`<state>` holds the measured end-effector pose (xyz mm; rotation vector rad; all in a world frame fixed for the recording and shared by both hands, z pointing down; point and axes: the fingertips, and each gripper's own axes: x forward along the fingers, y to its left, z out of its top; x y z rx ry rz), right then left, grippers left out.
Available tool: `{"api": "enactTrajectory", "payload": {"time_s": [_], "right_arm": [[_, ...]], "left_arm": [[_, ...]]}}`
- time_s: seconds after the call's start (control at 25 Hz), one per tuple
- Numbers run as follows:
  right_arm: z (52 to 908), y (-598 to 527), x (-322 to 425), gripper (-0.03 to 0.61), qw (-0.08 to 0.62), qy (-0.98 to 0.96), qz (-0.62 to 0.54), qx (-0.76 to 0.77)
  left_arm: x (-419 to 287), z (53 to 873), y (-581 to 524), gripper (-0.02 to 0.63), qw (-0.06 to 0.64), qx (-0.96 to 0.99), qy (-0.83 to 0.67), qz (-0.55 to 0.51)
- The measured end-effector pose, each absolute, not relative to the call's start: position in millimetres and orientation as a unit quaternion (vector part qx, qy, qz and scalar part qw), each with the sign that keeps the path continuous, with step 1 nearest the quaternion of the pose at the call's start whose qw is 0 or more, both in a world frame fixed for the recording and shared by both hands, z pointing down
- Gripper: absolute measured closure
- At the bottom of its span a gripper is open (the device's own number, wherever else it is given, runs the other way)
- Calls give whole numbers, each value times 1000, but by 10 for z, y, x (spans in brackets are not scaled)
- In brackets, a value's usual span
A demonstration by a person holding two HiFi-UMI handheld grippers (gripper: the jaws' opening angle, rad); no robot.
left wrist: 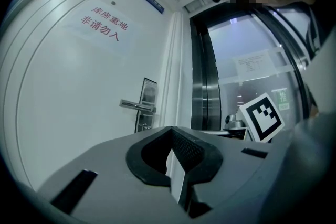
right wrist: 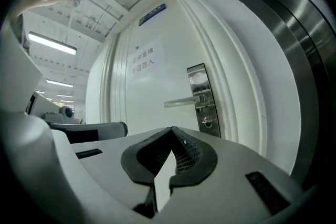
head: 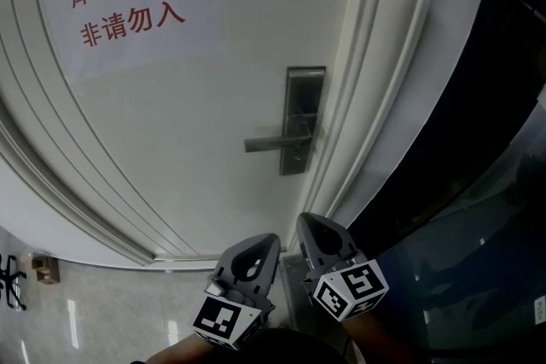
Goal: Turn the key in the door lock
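Observation:
A steel lock plate (head: 304, 119) with a lever handle (head: 273, 142) sits on the white door (head: 196, 115). Below the handle in the right gripper view, the round lock cylinder (right wrist: 208, 122) shows a small metal piece that may be the key; it is too small to tell. Both grippers hang low, well short of the door. My left gripper (head: 264, 239) (left wrist: 171, 129) is shut on nothing. Beside it, my right gripper (head: 309, 220) (right wrist: 172, 129) is also shut, its jaws empty and pointing toward the lock plate (right wrist: 202, 97).
A paper sign (head: 128, 0) with red characters is stuck on the upper door. The moulded white door frame (head: 375, 98) runs down the right of the lock. Right of that is a dark glass panel (head: 478, 209). Pale floor tiles (head: 85, 311) show at lower left.

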<state>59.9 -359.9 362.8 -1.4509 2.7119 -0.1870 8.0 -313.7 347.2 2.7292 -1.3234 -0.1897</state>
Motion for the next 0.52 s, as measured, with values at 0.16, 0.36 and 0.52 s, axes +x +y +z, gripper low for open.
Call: {"api": "enactTrajectory", "payload": {"time_s": [0.16,0.36,0.52], "right_arm": [[3622,-3609,618,565,31,879,-64,-472],[3621,-3623,628,565,28,879,-62,-473],[3637,-3642,660,565,27,877,-66,-475]], "left_arm": [[83,3465,-3141,609,49,896,-437,-63],[99,3466,-3156,609,50,896,-437,-64],[115,3455,-3173,609,51,896,-437,-65]]}}
